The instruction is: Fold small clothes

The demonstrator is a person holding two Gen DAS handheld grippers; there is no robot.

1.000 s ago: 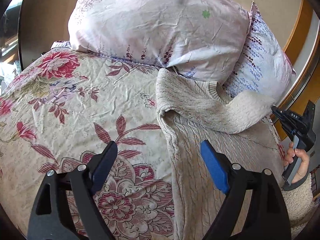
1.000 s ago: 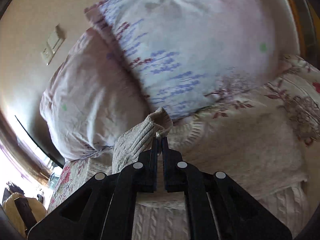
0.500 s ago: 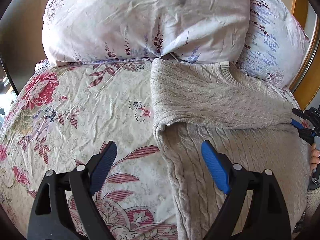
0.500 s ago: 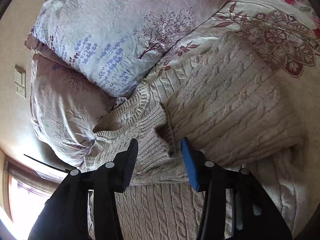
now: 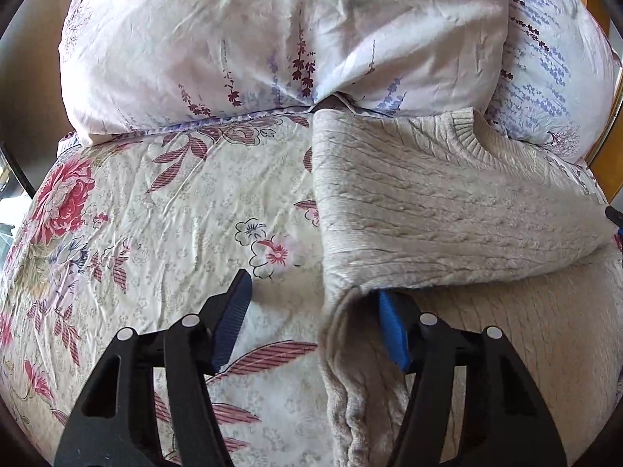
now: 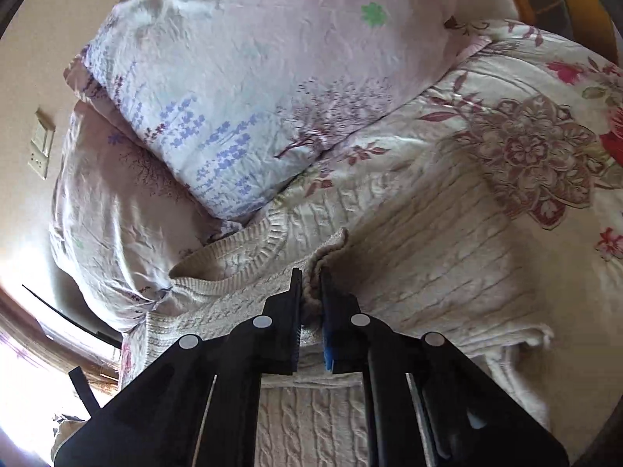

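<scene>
1. Bed w/ floral quilt [image 5: 163,210], two pale floral pillows at the head; beige wall w/ a switch plate [image 6: 42,147] at 9 o'clock in right wrist view.
2. Left gripper [image 5: 311,323]: jaws spread wide, holding nothing. Its right blue pad [image 5: 393,334] sits tucked under the folded sleeve edge; left pad over bare quilt.
3. Right gripper [image 6: 309,311]: clenched on the sleeve cuff [image 6: 331,251], knit bunched between the pads.
4. Sweater [image 5: 447,210], cream cable-knit, lies flat on the quilt's right half, 12 to 5 o'clock from the left gripper. Sleeve folded across the chest; ribbed collar [image 5: 467,132] at 1 o'clock, touching the pillows.
5. Big pillow [image 5: 272,39] at 12 o'clock; second pillow [image 5: 553,62] w/ blue sprigs at 2 o'clock, partly behind it.
</scene>
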